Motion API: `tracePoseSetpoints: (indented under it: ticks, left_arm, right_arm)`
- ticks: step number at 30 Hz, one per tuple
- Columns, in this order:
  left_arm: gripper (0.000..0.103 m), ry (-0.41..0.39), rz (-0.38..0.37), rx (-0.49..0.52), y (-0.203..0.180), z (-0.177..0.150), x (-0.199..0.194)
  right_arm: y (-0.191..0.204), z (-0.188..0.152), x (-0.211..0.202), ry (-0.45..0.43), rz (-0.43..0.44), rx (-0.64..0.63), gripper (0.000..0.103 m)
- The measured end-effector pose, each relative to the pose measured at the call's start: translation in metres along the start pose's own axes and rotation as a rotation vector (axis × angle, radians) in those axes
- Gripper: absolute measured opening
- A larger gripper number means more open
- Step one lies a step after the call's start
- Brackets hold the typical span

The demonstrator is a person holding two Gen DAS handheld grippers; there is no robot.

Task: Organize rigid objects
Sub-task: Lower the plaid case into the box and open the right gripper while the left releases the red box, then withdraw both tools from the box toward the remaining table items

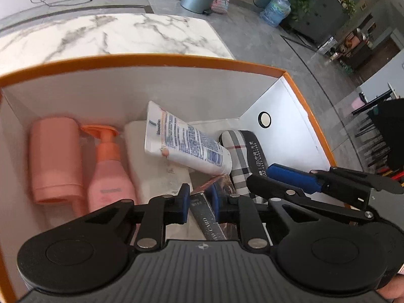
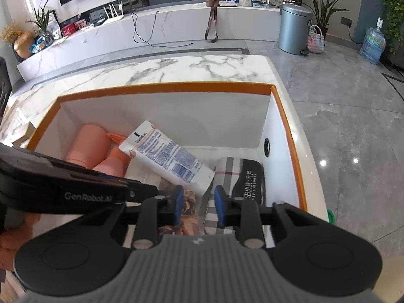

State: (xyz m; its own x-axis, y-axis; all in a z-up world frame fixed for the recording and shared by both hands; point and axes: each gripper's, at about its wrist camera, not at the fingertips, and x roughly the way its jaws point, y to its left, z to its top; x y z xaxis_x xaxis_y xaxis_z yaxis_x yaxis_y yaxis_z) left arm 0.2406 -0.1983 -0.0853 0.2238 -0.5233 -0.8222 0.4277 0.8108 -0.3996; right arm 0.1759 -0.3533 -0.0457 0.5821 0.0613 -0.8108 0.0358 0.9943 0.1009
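Note:
An orange-rimmed white box [image 1: 161, 60] [image 2: 166, 87] holds a pink cylinder [image 1: 56, 159] [image 2: 87, 149], a pink pump bottle [image 1: 108, 176] [image 2: 113, 164], a white tube [image 1: 186, 144] [image 2: 169, 156] lying on top, and a plaid case [image 1: 240, 156] [image 2: 227, 171]. My left gripper [image 1: 200, 203] is shut on a dark card box [image 1: 209, 222] inside the orange-rimmed box. My right gripper [image 2: 198, 204] is open over the plaid case; it also shows at the right of the left wrist view [image 1: 290, 176]. A picture-printed pack [image 2: 186, 209] lies under it.
The box stands on a white marble table [image 2: 176, 68] near its right edge. Grey tiled floor [image 2: 341, 101] lies to the right, with a metal bin [image 2: 294, 27] and a water jug [image 2: 373, 45] beyond. A white slab [image 1: 156, 174] lies in the box.

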Motion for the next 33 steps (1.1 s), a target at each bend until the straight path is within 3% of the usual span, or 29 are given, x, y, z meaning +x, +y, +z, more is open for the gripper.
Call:
tracePoseSetpoints:
  ticks: [5,9,11,19,25,33]
  left_arm:
    - [0.020,-0.004,-0.039,-0.031,0.005,0.003,0.007]
    - [0.020,-0.046,-0.012,-0.039,0.013,0.006,-0.005]
    - [0.020,-0.032,0.017,-0.018,0.013,0.007,-0.008]
    - [0.017,-0.007,0.012,0.011,0.007,0.003,0.007]
    - [0.016,-0.011,0.002,0.026,0.001,0.002,0.008]
    - [0.017,-0.068,0.033,0.005,0.014,-0.004,-0.028]
  right_arm:
    - [-0.004,0.004,0.005,0.022,-0.010,-0.012,0.026]
    - [0.004,0.006,0.009,0.030,0.017,-0.071,0.033]
    - [0.011,0.007,0.013,0.038,0.022,-0.108,0.033]
    - [0.024,0.008,0.022,0.089,-0.022,-0.211,0.033]
    - [0.014,0.002,0.013,0.103,-0.022,-0.199,0.033]
    - [0.018,-0.005,0.009,0.097,-0.009,-0.152,0.034]
